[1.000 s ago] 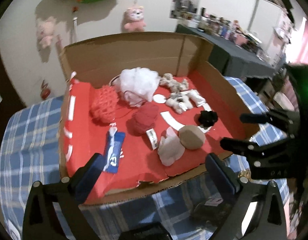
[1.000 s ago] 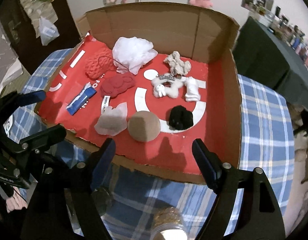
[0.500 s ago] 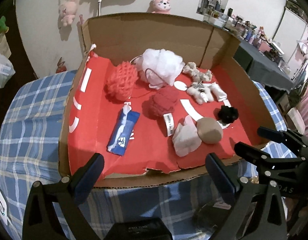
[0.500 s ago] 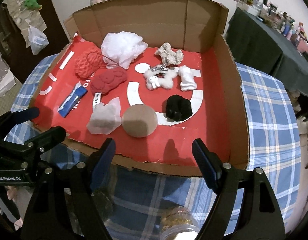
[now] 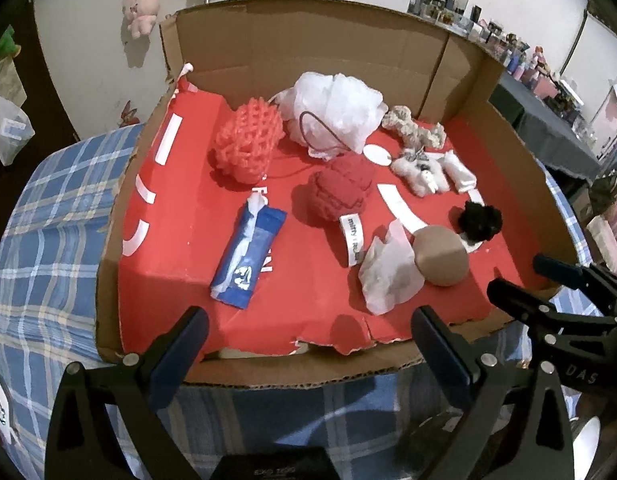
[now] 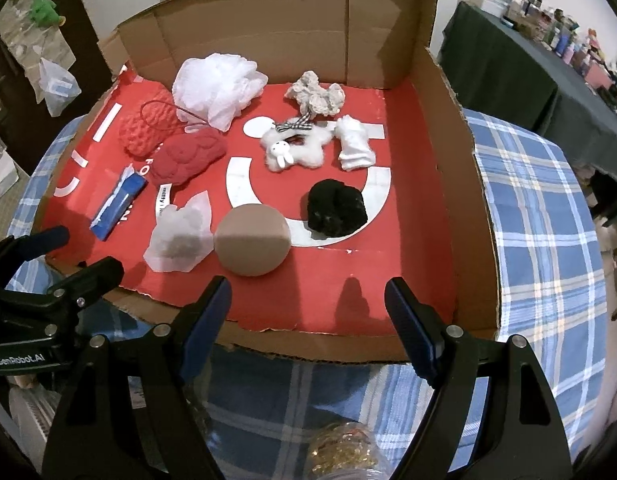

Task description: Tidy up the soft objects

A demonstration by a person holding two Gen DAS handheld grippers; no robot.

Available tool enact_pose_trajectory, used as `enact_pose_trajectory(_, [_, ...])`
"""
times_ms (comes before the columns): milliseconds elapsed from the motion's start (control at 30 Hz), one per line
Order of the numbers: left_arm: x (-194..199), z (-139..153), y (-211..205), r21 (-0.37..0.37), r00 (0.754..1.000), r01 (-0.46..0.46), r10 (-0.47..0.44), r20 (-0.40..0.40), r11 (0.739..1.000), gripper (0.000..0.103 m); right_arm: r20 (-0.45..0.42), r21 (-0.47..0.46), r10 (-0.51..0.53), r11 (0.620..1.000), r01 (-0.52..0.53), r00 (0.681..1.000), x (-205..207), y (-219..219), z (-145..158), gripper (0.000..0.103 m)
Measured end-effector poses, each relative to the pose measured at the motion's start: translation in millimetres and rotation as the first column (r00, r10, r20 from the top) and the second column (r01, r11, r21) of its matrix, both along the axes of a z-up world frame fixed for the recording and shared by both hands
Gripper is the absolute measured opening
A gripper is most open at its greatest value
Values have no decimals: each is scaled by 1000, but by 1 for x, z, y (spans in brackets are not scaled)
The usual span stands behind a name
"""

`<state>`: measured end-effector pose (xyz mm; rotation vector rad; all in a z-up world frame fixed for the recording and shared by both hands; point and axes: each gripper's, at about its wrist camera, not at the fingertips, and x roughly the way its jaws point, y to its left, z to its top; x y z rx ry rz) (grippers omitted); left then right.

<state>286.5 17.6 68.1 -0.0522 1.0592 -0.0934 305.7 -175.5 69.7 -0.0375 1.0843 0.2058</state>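
An open cardboard box (image 5: 308,36) with a red floor (image 6: 412,184) holds several soft objects. They include a white mesh pouf (image 5: 334,110), a coral mesh sponge (image 5: 246,146), a red knit item (image 5: 340,188), a blue tissue pack (image 5: 248,256), a crumpled white tissue (image 6: 180,238), a tan round sponge (image 6: 252,240), a black pompom (image 6: 336,208) and a white fluffy bunny scrunchie (image 6: 296,148). My left gripper (image 5: 308,332) is open and empty at the box's front edge. My right gripper (image 6: 308,312) is open and empty there too.
The box lies on a blue plaid tablecloth (image 6: 548,240). A beige scrunchie (image 6: 316,94) and a small white sock (image 6: 354,148) lie at the back right. A jar with a gold lid (image 6: 344,452) stands below the right gripper. A dark table (image 6: 508,60) stands right.
Both grippers have moved closer over the box's front edge, the left one swinging left toward the tissue pack side. Nothing in the box has moved.
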Motion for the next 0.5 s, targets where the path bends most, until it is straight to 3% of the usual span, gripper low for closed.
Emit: enact_pose_trajectory(500, [2, -3, -2, 33, 1000, -3, 3, -7, 999, 103, -12, 6, -5, 1000, 5, 1000, 0, -2, -4, 79])
